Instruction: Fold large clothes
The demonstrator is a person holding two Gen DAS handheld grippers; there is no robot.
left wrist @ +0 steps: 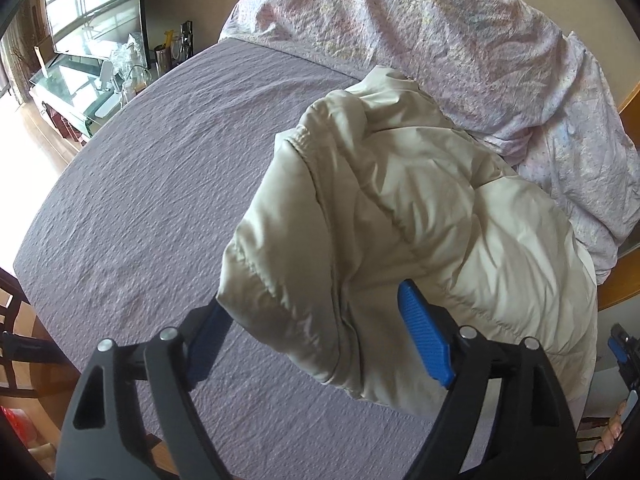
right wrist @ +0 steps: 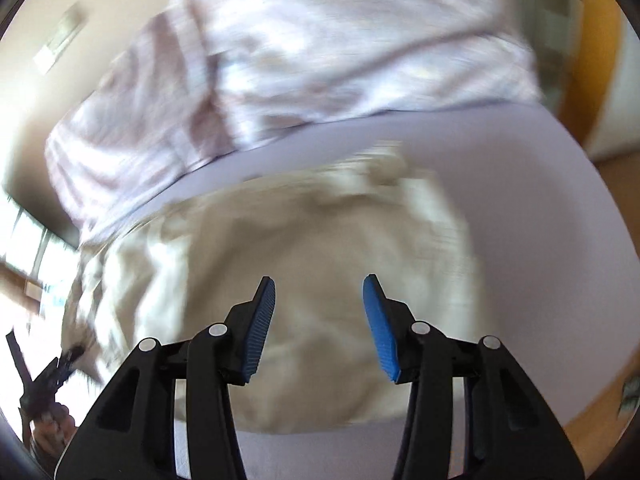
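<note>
My left gripper (left wrist: pixel 316 340) has its fingers spread wide around a corner of the folded beige padded jacket (left wrist: pixel 400 220) on the mauve-sheeted bed (left wrist: pixel 140 200); my right gripper (right wrist: pixel 319 328) hangs half-open, empty, above the jacket.

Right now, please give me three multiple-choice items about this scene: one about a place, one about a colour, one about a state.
1. Where does the jacket lie?
A. on the bed sheet
B. on the floor
C. on a chair

2. What colour is the bed sheet?
A. green
B. purple-grey
C. orange

3. How do the jaws of the left gripper stand?
A. shut on the jacket
B. shut on nothing
C. open, a jacket corner between them

Answers:
1 A: the beige jacket rests on the sheet, beside the flowered quilt.
2 B: the sheet looks purple-grey.
3 C: both blue pads stand apart from the cloth.
</note>
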